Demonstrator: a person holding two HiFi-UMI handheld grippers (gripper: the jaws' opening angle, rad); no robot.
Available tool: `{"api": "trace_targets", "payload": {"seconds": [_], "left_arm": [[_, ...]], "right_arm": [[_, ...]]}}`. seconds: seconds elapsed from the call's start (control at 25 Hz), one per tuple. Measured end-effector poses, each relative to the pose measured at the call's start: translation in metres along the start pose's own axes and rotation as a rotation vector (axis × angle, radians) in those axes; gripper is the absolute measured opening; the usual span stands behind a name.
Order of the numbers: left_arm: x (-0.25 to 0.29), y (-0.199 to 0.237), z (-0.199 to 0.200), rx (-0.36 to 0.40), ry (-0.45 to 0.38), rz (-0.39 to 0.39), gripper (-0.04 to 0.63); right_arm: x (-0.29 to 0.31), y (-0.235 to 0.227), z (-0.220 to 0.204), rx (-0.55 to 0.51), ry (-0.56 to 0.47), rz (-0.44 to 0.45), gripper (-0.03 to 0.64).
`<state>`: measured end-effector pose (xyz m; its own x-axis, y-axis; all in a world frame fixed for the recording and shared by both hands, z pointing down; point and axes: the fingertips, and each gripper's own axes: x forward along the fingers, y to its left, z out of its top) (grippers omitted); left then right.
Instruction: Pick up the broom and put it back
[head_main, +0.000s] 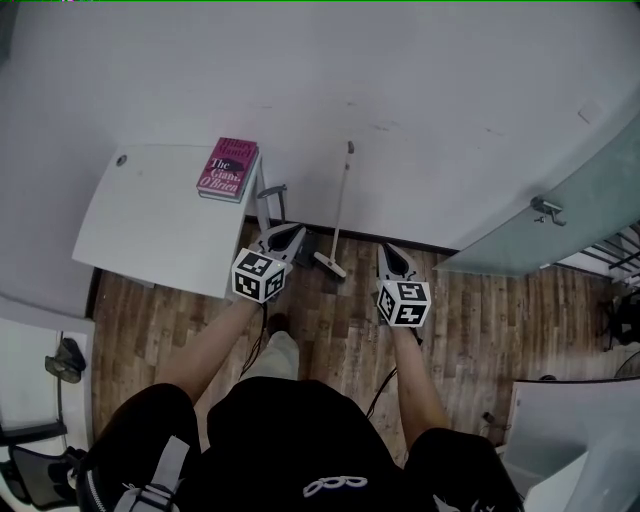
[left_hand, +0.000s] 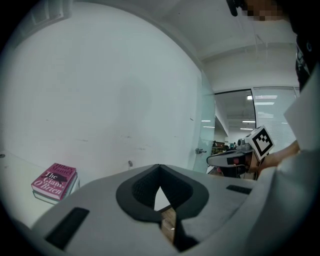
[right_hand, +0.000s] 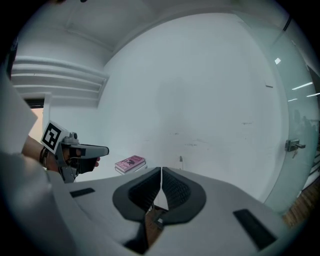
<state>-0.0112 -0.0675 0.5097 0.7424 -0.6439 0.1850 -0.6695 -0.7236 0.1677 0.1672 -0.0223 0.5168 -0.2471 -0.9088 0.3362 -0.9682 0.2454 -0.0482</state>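
A slim broom (head_main: 341, 205) leans upright against the white wall, its head (head_main: 330, 265) on the wood floor. Only the tip of its handle shows above the jaws in the left gripper view (left_hand: 130, 163) and the right gripper view (right_hand: 181, 159). My left gripper (head_main: 297, 230) (left_hand: 160, 166) is held low, just left of the broom head, jaws shut with nothing between them. My right gripper (head_main: 385, 247) (right_hand: 161, 170) is a little right of the broom head, also shut and empty. Neither gripper touches the broom.
A white table (head_main: 140, 215) stands left of the broom, carrying a pink book (head_main: 228, 168) at its far corner. A dark object (head_main: 308, 246) sits on the floor beside the broom head. A glass door (head_main: 560, 200) with a handle (head_main: 547, 208) is on the right.
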Motion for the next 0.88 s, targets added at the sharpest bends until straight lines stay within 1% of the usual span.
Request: {"api": "trace_targets", "payload": {"seconds": [0.52,0.88], "left_arm": [[0.044,0.082,0.017,-0.014,0.019,-0.011,0.021],[0.067,0.134,0.024,-0.012,0.024,-0.045,0.021]], "right_arm": [[0.089,-0.004,0.025,0.011,0.027,-0.013,0.025],[0.144,0.001,0.035,0.015,0.034,-0.043,0.025]]}}
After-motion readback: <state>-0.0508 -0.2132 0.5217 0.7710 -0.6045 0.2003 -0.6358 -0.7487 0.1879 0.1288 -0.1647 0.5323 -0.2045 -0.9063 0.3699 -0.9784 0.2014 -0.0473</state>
